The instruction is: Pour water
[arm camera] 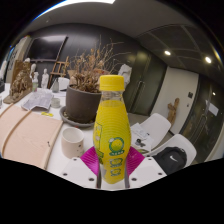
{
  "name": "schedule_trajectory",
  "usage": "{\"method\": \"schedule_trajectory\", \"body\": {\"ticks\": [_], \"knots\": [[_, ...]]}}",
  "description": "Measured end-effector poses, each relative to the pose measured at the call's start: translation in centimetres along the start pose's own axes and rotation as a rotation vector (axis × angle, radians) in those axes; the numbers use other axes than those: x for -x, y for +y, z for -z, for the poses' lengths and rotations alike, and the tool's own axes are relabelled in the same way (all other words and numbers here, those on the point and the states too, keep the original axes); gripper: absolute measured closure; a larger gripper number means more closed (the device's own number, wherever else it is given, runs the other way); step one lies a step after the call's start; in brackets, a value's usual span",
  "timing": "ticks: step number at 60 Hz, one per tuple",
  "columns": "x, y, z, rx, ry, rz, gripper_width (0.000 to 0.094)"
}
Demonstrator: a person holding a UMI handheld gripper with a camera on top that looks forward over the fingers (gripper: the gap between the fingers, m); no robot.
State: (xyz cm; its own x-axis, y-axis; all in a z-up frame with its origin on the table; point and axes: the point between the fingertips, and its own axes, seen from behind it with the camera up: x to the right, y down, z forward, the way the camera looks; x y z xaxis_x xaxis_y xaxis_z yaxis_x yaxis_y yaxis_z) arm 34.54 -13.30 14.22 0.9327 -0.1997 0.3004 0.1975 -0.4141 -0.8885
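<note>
- Gripper (pixel 112 172): nearest the camera; white fingers with magenta pads (pixel 92 158) closed against both sides of the bottle, gripping it low on the body
- Bottle (pixel 112 125): yellow drink, yellow cap on, green label; upright between the fingers
- Table (pixel 25 140): pale wood, curved edge, to the left of the gripper
- White cup (pixel 73 142): at the table's near edge, just left of the bottle; likely the pouring target
- Potted plant (pixel 85 90): dry branches, dark pot, further back on the table
- White chairs (pixel 160 130): to the right, off the table
- Risk, judged: cap appears shut, so tilting may yield nothing; the low grip could let the bottle pivot or slip; cup beside the edge could be knocked off
</note>
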Motion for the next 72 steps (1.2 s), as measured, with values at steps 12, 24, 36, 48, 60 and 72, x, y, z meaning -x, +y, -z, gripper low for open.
{"method": "schedule_trajectory", "body": {"ticks": [12, 24, 36, 48, 60, 72], "knots": [[-5.4, -5.0, -5.3, -0.027, 0.179, 0.448, 0.0623], [-5.5, -8.0, -10.5, -0.067, 0.277, 0.961, 0.062], [-2.1, -8.3, -13.6, -0.162, 0.295, 1.475, 0.0621], [-0.8, -7.8, -14.8, -0.19, 0.295, 1.668, 0.062], [-0.8, -8.4, -14.5, -0.185, 0.243, 1.497, 0.0618], [-3.0, -9.5, -12.9, -0.096, 0.155, 0.882, 0.0618]]}}
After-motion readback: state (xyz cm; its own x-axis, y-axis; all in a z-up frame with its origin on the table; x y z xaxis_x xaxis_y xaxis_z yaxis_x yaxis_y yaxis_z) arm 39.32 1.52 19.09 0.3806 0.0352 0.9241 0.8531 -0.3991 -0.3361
